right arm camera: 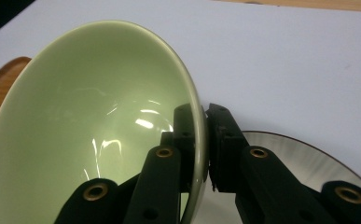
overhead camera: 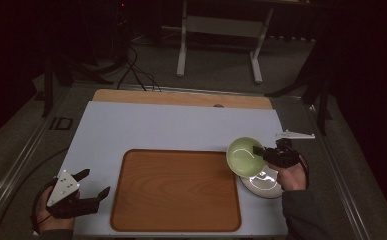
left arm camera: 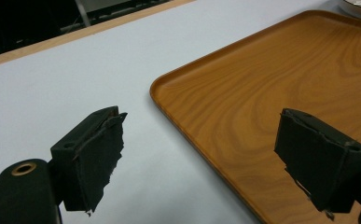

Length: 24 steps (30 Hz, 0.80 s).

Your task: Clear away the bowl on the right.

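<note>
A pale green bowl (overhead camera: 244, 156) (right arm camera: 89, 121) hangs tilted above a white plate (overhead camera: 266, 184) (right arm camera: 304, 158) at the right of the table. My right gripper (overhead camera: 259, 151) (right arm camera: 203, 126) is shut on the bowl's rim, one jaw inside and one outside. A wooden tray (overhead camera: 176, 190) (left arm camera: 281, 84) lies empty in the middle, just left of the bowl. My left gripper (overhead camera: 95, 184) (left arm camera: 201, 154) stands open by the tray's left edge, holding nothing; its right jaw reaches over the tray's corner.
A light blue mat (overhead camera: 176, 125) covers the wooden table. A small white part (overhead camera: 295, 134) lies at the mat's right edge. Metal rails run along both sides; a stand and cables sit on the floor beyond.
</note>
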Each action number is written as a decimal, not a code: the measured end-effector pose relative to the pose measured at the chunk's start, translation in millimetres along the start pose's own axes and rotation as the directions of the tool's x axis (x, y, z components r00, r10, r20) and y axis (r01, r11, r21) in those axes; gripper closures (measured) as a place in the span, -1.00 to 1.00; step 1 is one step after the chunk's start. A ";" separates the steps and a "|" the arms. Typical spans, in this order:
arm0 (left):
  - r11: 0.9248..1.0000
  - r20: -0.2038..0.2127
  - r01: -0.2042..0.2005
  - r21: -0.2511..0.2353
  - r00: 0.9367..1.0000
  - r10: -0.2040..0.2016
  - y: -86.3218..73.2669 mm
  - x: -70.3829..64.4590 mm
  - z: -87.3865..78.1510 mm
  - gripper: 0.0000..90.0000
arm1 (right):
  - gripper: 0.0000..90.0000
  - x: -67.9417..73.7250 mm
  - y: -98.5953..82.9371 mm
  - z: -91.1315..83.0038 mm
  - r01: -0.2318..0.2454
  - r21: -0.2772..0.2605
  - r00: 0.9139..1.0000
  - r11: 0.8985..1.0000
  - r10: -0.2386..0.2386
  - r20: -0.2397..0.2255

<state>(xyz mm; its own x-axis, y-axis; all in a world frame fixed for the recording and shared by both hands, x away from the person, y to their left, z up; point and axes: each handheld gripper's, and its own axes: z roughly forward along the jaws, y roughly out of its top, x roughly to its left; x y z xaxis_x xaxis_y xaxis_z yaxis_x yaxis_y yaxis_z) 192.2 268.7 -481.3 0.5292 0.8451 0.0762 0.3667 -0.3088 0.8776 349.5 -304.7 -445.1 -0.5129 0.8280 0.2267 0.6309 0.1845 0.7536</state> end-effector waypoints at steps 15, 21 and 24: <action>1.000 0.003 -0.001 0.001 1.000 0.001 0.3 -0.3 0.6 -0.67 | 0.83 18.0 6.0 7.2 0.030 -0.011 0.999 0.999 -0.030 -0.040; 1.000 0.002 0.000 0.001 1.000 0.000 0.2 -0.1 0.7 -0.67 | 0.83 22.5 8.6 8.0 0.033 -0.017 0.998 0.999 -0.034 -0.055; 1.000 0.002 0.000 0.001 1.000 0.000 0.1 -0.1 0.5 -0.67 | 0.83 28.0 10.1 10.5 0.046 -0.016 0.997 0.999 -0.047 -0.061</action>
<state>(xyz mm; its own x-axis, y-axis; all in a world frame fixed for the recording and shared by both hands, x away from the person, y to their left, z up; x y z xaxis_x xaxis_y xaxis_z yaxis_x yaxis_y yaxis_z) 192.6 268.3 -481.4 0.5306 0.8443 0.0751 0.3676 -0.3090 0.8771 347.6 -274.2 -437.5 -0.5763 0.7848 0.2281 0.5973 0.2139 0.7730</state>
